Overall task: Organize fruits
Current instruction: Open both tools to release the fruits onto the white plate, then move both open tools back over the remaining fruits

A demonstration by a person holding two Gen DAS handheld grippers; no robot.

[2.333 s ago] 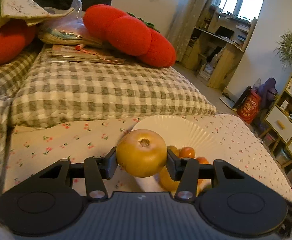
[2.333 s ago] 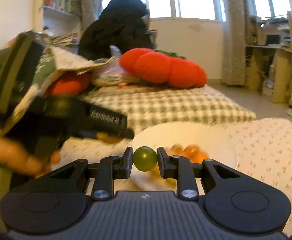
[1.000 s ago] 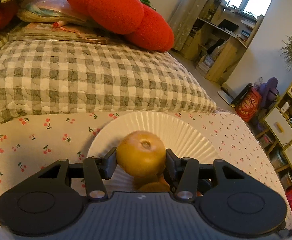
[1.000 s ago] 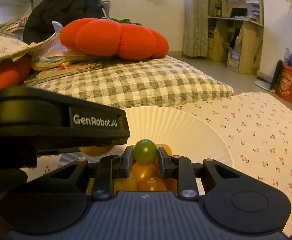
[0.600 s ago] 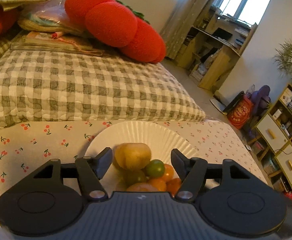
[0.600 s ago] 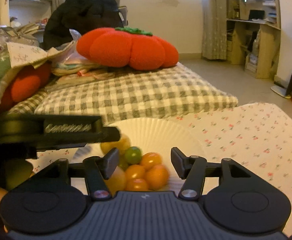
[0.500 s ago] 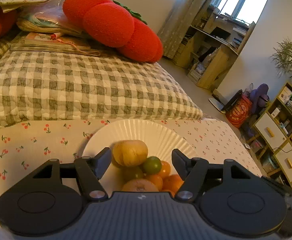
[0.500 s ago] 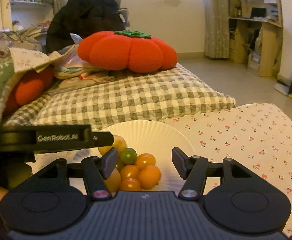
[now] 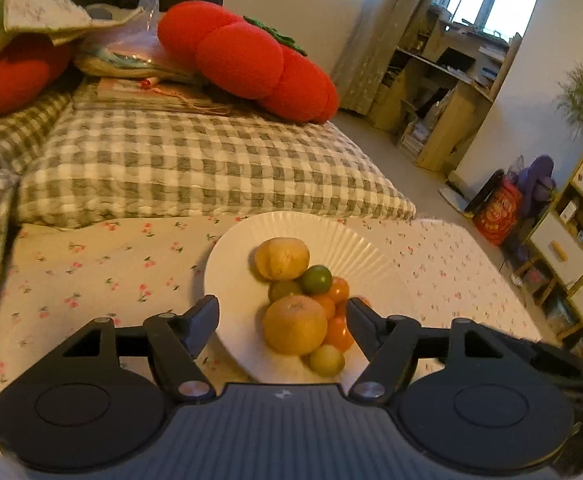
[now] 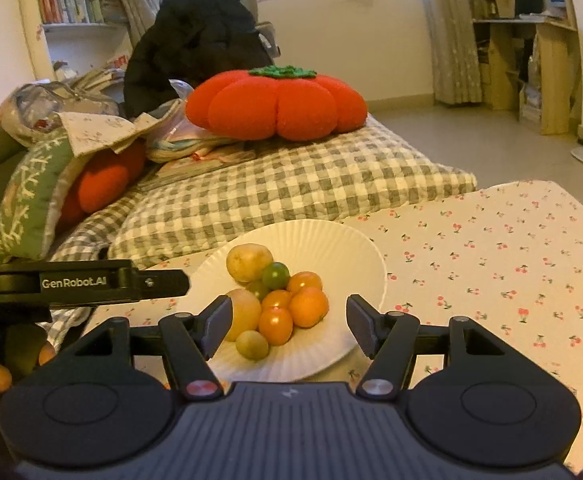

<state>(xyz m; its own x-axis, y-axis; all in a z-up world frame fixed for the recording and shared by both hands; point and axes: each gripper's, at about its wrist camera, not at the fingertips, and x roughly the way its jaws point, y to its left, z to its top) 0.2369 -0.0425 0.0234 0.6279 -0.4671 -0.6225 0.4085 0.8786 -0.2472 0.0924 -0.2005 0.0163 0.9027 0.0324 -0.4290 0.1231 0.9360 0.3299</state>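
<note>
A white fluted plate [image 9: 231, 280] [image 10: 347, 256] sits on the cherry-print cloth and holds a pile of fruit. A yellow-brown pear [image 9: 281, 258] [image 10: 248, 262] lies at the pile's far side, with a small green fruit [image 9: 316, 279] [image 10: 275, 275] beside it. Several orange fruits [image 10: 308, 306], a larger round yellow fruit [image 9: 294, 325] and a small pale fruit [image 9: 326, 360] lie nearer. My left gripper [image 9: 282, 322] is open and empty just short of the plate. My right gripper [image 10: 289, 326] is open and empty, also short of the plate.
A checked cushion [image 9: 195, 168] lies behind the plate with a red pumpkin pillow [image 10: 277, 100] on it. The left gripper's body [image 10: 79, 282] shows at the left of the right wrist view. Shelves and a desk stand to the right [image 9: 571, 240].
Both grippers let go: the pear and the green fruit now lie on the plate. Both grippers have opened and pulled back from the plate.
</note>
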